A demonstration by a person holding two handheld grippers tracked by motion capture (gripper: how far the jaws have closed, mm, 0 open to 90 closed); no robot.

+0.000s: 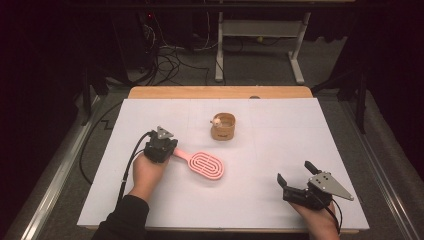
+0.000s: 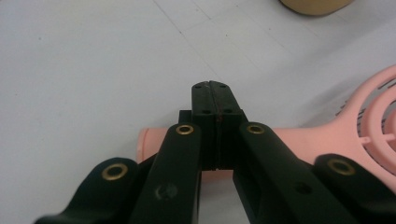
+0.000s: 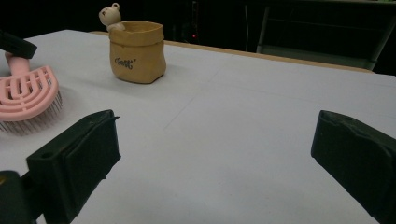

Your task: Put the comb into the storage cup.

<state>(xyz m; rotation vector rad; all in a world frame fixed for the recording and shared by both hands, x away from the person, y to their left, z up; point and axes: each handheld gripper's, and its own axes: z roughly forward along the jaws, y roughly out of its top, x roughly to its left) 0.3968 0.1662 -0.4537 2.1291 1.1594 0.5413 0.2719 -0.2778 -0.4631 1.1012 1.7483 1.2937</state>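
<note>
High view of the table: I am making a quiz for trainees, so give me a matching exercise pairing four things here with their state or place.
1. pink plastic hairbrush
2. tan pouch-shaped pot with a small bear figure
3. left hand-held gripper
4. right hand-held gripper

A. jaws wide apart, holding nothing
B. stands at the table's middle, far side
C. gripped by its handle
D. jaws closed on a handle

Pairs: 1-C, 2-B, 3-D, 4-A

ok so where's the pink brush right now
In the high view the pink brush lies left of centre on the white table, in front of the tan pot, its handle at the left gripper.
</note>
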